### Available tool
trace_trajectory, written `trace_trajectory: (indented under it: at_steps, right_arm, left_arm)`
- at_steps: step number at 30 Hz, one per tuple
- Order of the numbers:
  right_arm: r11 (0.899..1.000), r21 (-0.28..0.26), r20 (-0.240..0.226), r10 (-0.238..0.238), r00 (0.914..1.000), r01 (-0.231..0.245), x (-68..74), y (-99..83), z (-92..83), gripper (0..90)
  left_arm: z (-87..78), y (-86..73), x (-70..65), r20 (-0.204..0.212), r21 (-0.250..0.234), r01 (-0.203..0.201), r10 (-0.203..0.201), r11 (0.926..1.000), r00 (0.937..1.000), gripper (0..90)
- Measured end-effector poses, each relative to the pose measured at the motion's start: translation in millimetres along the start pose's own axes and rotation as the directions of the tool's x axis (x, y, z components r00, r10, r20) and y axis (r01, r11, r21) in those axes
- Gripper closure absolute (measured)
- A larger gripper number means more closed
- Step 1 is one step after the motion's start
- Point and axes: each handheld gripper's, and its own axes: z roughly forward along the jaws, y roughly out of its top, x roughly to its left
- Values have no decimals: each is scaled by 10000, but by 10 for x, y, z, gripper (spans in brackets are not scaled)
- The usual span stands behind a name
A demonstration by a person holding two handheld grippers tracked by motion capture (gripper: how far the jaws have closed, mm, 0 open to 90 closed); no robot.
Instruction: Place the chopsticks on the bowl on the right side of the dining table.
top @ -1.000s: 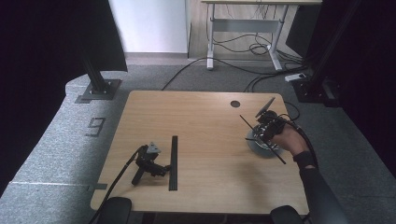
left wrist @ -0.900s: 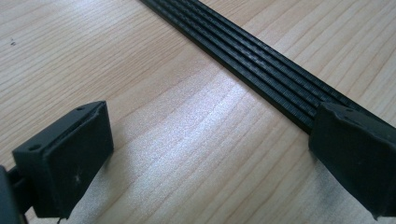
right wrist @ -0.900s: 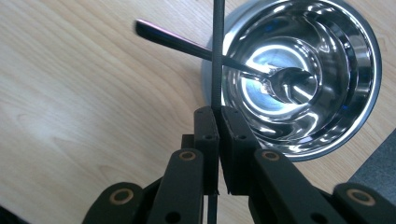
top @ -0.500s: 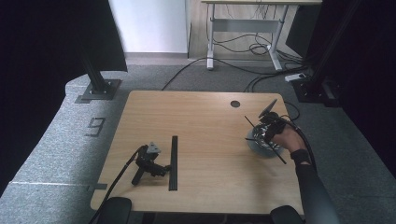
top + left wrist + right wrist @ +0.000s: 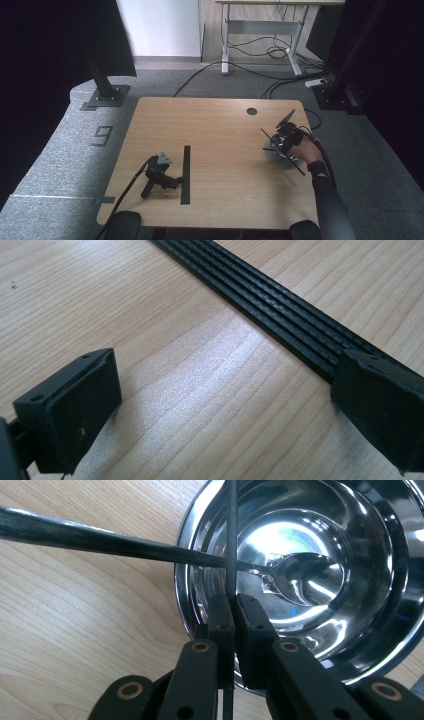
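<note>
A shiny steel bowl (image 5: 380,555) stands near the table's right edge (image 5: 274,156). Inside it rests a spoon (image 5: 305,577), its dark handle reaching out over the rim. My right gripper (image 5: 234,605), held by a hand (image 5: 306,150), hovers just over the bowl's rim (image 5: 281,141). Its jaws are shut on a thin black rod (image 5: 231,540) that crosses over the spoon's handle. My left gripper (image 5: 167,181) lies on the table with no hand on it. Seen from its own camera, the left gripper (image 5: 225,370) is open with bare wood between the jaws.
A long black ridged strip (image 5: 186,175) lies on the wooden table (image 5: 220,125) beside the left gripper, running past its right jaw (image 5: 280,305). A round cable hole (image 5: 251,111) sits near the far edge. Black stands and cables surround the table.
The right hand has lowered its gripper and the rod a little toward the bowl. The left gripper and the strip have not moved.
</note>
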Motion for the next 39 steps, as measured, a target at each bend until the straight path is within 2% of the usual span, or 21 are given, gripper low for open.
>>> trace_trajectory:
  at_steps: [6, 7, 10, 16, 22, 26, 27, 28, 30, 34, 37, 39]
  right_arm:
    - [9998, -175, -146, 42, 9999, -44, -10, -19, 5, 854]
    - [9995, -314, -133, 26, 9999, -30, -12, -29, -14, 833]
    - [9964, -842, -99, 109, 9999, -117, -1, -62, -89, 693]
    - [9740, -2224, 22, 452, 9990, -436, 11, -201, -207, 465]
    - [9431, -3258, 485, 871, 9950, -666, -8, -377, -199, 278]
    - [9106, -4052, 773, 1231, 9894, -816, 13, -485, -166, 136]
    - [8985, -4306, 895, 1370, 9865, -857, 27, -516, -153, 118]
    - [8914, -4446, 980, 1460, 9844, -880, 35, -534, -146, 97]
    - [8665, -4885, 1136, 1793, 9772, -1023, 49, -576, -120, 0]
    - [8230, -5549, 1057, 2149, 9709, -1218, 50, -662, -95, 0]
    - [7887, -6000, 1094, 2467, 9629, -1340, 48, -737, -70, 0]
    - [7682, -6236, 920, 2565, 9621, -1452, 51, -777, -37, 0]
  left_arm:
    - [0, -1, -1, -4, -3, 18, -18, 10000, 10000, 0]
    - [0, 0, -1, -3, 0, 17, -17, 10000, 10000, 0]
    - [-1, 0, -1, -4, 6, 8, -8, 10000, 10000, 0]
    - [0, 0, -1, -4, 3, 13, -13, 10000, 10000, 0]
    - [0, 0, -1, 7, 5, 9, -9, 10000, 10000, 0]
    - [0, 0, 0, 5, 6, 5, -5, 10000, 10000, 0]
    - [-1, 0, 0, 8, 11, 4, -4, 10000, 10000, 0]
    - [0, 0, 0, 6, 7, 4, -4, 10000, 10000, 0]
    - [-1, 0, 0, 6, 7, 4, -4, 10000, 10000, 0]
    - [-1, 0, -1, 0, 13, 4, -4, 10000, 10000, 0]
    - [0, 0, -1, -2, 4, 12, -12, 10000, 10000, 0]
    - [1, 0, -2, 0, -7, 25, -25, 10000, 10000, 0]
